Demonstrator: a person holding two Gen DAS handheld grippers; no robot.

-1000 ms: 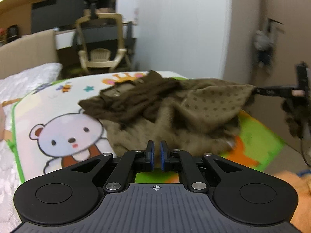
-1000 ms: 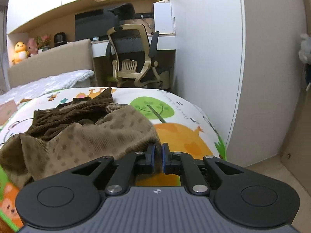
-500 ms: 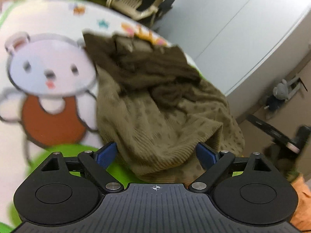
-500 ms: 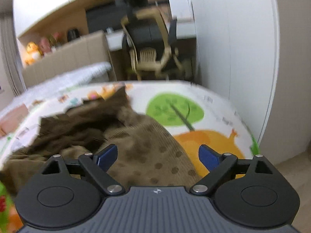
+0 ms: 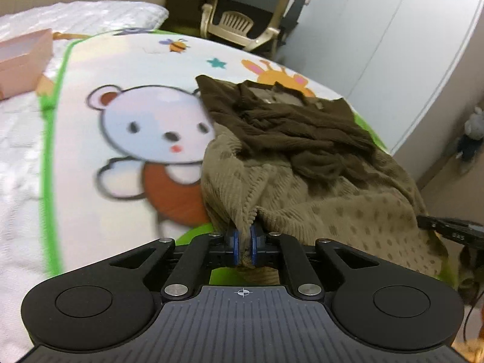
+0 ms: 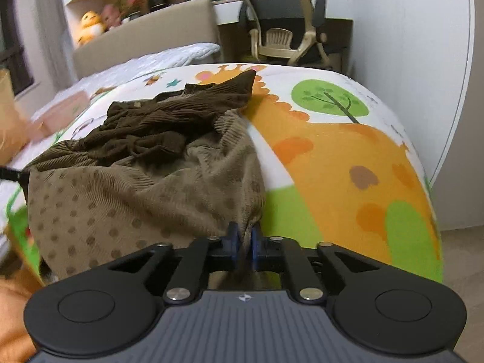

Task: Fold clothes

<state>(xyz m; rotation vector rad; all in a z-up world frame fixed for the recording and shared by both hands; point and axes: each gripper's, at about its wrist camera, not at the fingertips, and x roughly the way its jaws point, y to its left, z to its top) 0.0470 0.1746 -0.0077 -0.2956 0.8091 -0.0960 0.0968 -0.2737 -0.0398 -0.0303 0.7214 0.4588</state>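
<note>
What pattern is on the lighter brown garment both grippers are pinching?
Darker brown dots on ribbed tan fabric, clearest in the right wrist view.

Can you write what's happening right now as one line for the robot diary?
left gripper: shut on tan dotted garment edge | right gripper: closing on same garment's other near edge | dark brown garment: piled on top | stage: grasping

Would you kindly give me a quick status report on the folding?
Left gripper shut on dotted garment hem. Right gripper closing, same garment pinched. Dark brown garment lies crumpled on top, in the way.
</note>
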